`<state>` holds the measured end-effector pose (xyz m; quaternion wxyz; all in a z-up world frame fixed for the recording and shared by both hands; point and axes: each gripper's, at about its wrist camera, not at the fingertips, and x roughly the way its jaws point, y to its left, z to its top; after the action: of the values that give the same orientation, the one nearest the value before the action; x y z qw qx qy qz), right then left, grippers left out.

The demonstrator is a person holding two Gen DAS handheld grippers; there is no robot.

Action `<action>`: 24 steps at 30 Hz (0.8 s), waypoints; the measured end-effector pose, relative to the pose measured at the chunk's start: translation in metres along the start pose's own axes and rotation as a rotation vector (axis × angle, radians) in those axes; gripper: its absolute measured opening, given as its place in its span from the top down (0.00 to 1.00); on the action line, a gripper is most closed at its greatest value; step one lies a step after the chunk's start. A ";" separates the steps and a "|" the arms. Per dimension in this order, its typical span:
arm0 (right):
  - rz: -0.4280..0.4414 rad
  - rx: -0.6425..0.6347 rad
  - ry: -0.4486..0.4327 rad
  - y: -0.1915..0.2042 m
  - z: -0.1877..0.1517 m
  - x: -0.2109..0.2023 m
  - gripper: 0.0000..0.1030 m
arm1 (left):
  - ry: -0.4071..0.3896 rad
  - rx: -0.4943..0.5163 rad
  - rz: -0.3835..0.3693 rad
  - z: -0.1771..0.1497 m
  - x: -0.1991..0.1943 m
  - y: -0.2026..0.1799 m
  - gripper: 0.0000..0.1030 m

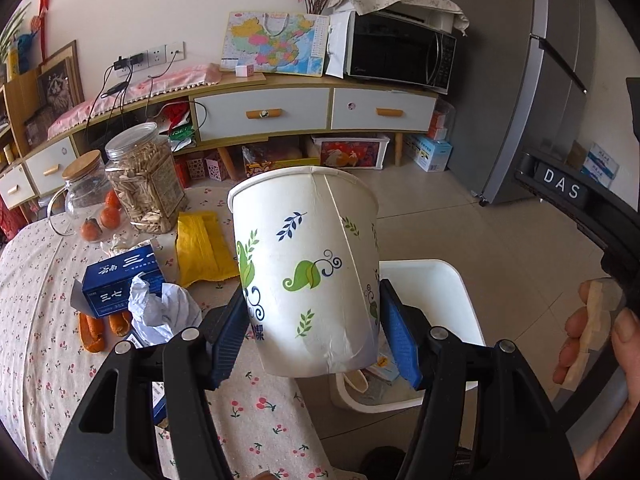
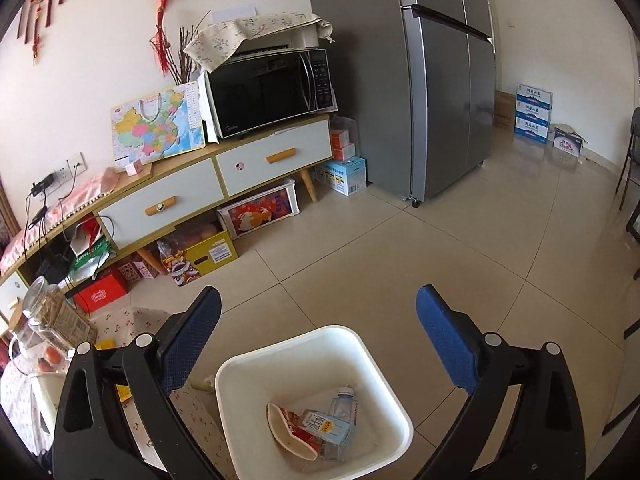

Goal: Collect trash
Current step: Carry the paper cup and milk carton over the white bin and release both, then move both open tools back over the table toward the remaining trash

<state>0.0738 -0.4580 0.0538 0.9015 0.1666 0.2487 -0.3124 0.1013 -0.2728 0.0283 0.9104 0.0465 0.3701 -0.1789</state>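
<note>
Left gripper: jaws clamped on a paper cup, blue pads against its lower sides. Cup upright, slightly tilted, rim up; held over the table edge with the bin just behind and below it.

Right gripper: jaws wide apart, nothing between the pads. It hangs above the bin, whose white rim shows between the fingers.

Bin contents, right wrist view: a clear bottle, a small printed carton, a flat tan-and-red wrapper.

Table, cherry-print cloth. Trash left on it: crumpled paper, blue box, orange peel, yellow packet. Likely not trash: seed jar, glass jug, whole oranges.

Risks:
- Cup walls are thin; harder squeezing could crush them, and the cup could slip down through the pads.
- The cup sits short of the bin's centre; released here, it may strike the near rim and fall to the floor.
- If the cup holds dregs, tilting it would spill them on the cloth.

Not legible:
- The cup's inside and base.
- Most of the bin in the left view, hidden by cup and fingers.
- What lies under the crumpled paper.
- The person, apart from a hand at the frame's right edge.
</note>
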 end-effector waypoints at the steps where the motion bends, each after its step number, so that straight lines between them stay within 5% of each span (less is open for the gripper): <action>1: 0.000 0.011 -0.002 -0.003 0.001 0.000 0.08 | 0.004 0.004 -0.007 0.000 0.003 -0.006 0.40; 18: -0.023 0.087 -0.019 -0.026 0.008 -0.004 0.08 | 0.125 0.006 -0.109 0.008 0.048 -0.052 0.31; 24: -0.017 0.077 -0.010 -0.020 0.005 -0.005 0.07 | 0.105 0.027 -0.033 0.003 0.043 -0.040 0.18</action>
<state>0.0595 -0.4729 0.0579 0.8930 0.1976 0.2331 -0.3305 0.1173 -0.3236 0.0030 0.8860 0.0621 0.4156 -0.1962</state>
